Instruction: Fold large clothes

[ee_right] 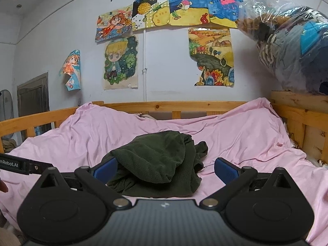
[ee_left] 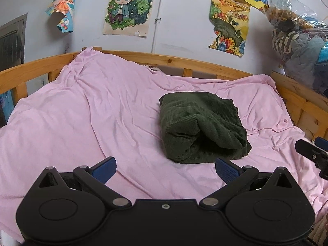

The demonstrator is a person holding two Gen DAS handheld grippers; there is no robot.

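Your left gripper [ee_left: 165, 169] and right gripper [ee_right: 165, 169] both gape empty; folded green garment [ee_left: 202, 127] on pink sheet [ee_left: 82, 112]; clear bag [ee_right: 291, 47] holds clothes.

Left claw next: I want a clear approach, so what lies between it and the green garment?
Only bare pink sheet, wrinkled, lies between the open left claw and the folded green garment, seen in the left wrist view.

Pink sheet [ee_left: 102, 110] (wrinkled), wall drawings [ee_right: 121, 61]
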